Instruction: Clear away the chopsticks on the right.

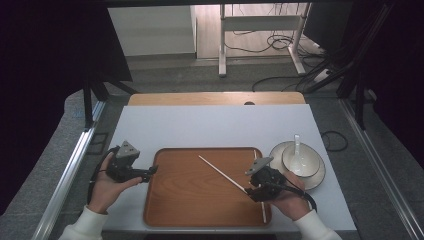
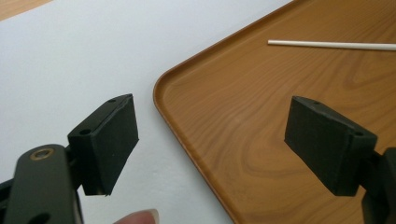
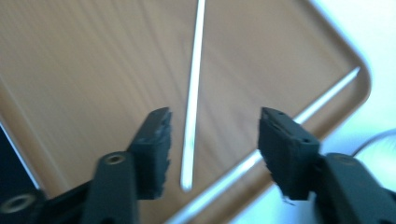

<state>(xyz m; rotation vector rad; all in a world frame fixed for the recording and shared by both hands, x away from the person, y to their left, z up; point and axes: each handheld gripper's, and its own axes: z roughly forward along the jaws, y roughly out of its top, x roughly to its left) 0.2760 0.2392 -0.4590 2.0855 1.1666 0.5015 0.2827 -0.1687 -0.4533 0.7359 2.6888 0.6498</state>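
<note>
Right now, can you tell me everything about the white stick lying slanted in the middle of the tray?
The white stick is one thin, straight, plain white chopstick, maybe plastic. It lies flat and slanted on the wooden tray, whole. Its near end sits between the open jaws of the right gripper, and the pads aren't touching it. A second stick lies along the tray's right edge.

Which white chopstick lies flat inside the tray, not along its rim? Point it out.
The chopstick lying diagonally across the tray floor, its end between the right gripper jaws. The other chopstick rests along the right rim.
</note>
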